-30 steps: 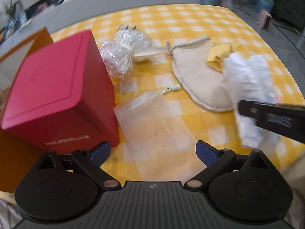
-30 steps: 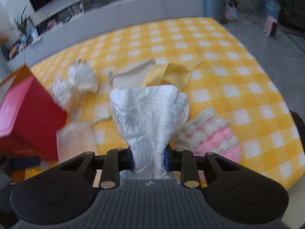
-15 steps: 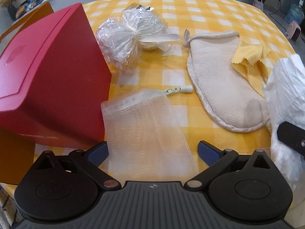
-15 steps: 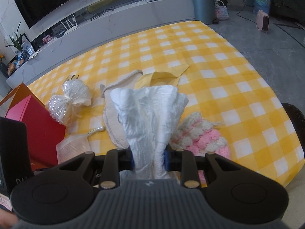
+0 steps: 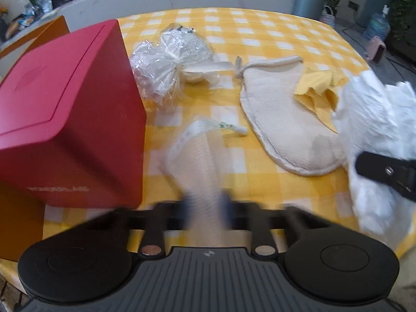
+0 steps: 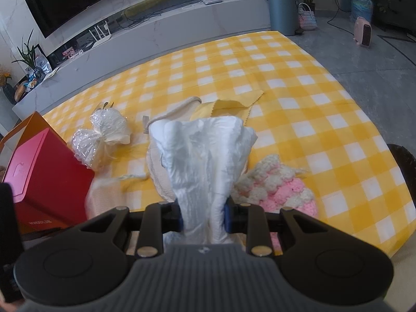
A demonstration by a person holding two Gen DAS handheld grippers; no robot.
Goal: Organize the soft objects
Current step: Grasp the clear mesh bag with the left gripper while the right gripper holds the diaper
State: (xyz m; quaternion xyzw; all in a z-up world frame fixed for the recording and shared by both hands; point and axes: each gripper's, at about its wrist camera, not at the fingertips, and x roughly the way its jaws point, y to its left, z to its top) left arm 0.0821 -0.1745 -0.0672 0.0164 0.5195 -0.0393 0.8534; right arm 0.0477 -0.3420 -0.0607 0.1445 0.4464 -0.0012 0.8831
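Both hands are mid-pickup at the table (image 6: 299, 83); the left claw (image 5: 206, 205) has just been closing and, though that view is smeared, its jaws appear pinched on the near end of the mesh pouch (image 5: 197, 153), which lies beside the red box (image 5: 70, 119); the right claw (image 6: 203, 217) is clamped partway on the crumpled white cloth (image 6: 205, 153), raised above the cream mitt (image 5: 280, 119) and yellow cloth (image 5: 317, 88). Next, I'd judge, each soft piece needs carrying to the box; the lid looks down, so something must open it first.
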